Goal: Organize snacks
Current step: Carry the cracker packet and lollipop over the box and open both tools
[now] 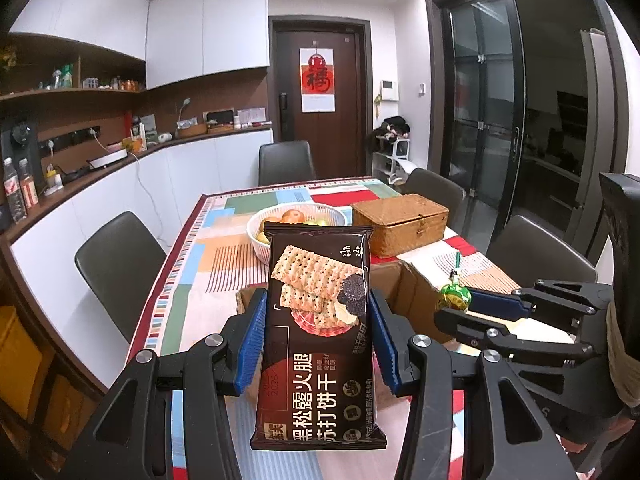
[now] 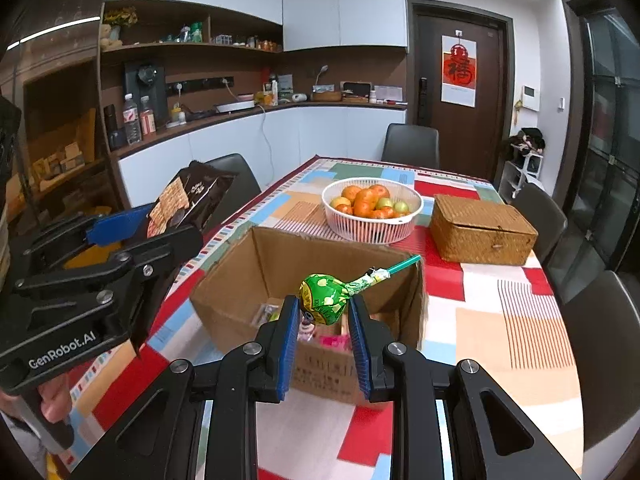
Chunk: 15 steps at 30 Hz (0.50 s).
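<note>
Table (image 2: 500, 320) carried a patchwork cloth in red, blue, orange and white, with dark chairs around it. Open cardboard box (image 2: 280, 264) sat at the near end, a few small wrapped snacks visible on its floor. Behind it stood a white slatted fruit basket (image 2: 372, 228) of oranges and green fruit; to the basket's right, a closed wicker box (image 2: 482, 232). Left gripper (image 1: 318, 336) had its blue pads part-way apart, pinching the long side edges of a dark cracker pack (image 1: 318, 328); pack stood roughly upright, top end up, clear of the table, held above the box's near-left corner. In the right wrist view the same pack (image 2: 188, 200) tilted up and left of the box. Right gripper (image 2: 325, 320) was pulled in narrow, pads clamping the round green-wrapped head of a lollipop (image 2: 324, 298); its teal stick angled up and to the right, away from the camera. Lollipop hung over the open box, not touching it. From the left wrist view the right gripper (image 1: 460, 306) sat just right of the pack, lollipop (image 1: 454, 298) at its tip, both grippers side by side over the box
</note>
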Available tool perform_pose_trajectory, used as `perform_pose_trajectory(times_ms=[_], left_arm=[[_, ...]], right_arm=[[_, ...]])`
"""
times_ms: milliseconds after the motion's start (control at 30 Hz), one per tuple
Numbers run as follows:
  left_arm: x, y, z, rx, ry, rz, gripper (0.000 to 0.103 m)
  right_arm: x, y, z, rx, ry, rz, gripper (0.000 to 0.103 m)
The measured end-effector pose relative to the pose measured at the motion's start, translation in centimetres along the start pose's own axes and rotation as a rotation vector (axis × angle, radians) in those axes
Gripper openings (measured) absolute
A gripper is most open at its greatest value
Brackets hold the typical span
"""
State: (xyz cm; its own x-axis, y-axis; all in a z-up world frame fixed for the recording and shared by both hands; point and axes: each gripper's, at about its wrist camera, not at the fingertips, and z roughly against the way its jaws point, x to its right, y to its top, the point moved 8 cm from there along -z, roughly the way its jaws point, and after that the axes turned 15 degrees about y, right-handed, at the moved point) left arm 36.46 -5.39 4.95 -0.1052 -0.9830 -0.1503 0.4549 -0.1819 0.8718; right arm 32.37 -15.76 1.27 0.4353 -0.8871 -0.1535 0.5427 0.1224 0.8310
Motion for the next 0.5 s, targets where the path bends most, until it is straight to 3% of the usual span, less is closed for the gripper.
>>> perform_pose_trajectory(times_ms=[167, 400, 500], left_arm=[[-0.4, 0.3, -3.7, -0.065, -0.002, 0.018, 0.048], [0.5, -1.6, -8.5, -0.197, -0.012, 0.022, 0.048], [0.9, -2.5, -10.1, -0.239, 0.023, 0.002, 0.049]], right_arm=[[1.2, 1.1, -2.5, -0.044, 0.000, -0.013, 0.026], [2.8, 1.3, -5.7, -0.104, -0.017, -0.035, 0.026], [3.3, 0.9, -7.0, -0.131, -0.024, -0.049, 0.026]])
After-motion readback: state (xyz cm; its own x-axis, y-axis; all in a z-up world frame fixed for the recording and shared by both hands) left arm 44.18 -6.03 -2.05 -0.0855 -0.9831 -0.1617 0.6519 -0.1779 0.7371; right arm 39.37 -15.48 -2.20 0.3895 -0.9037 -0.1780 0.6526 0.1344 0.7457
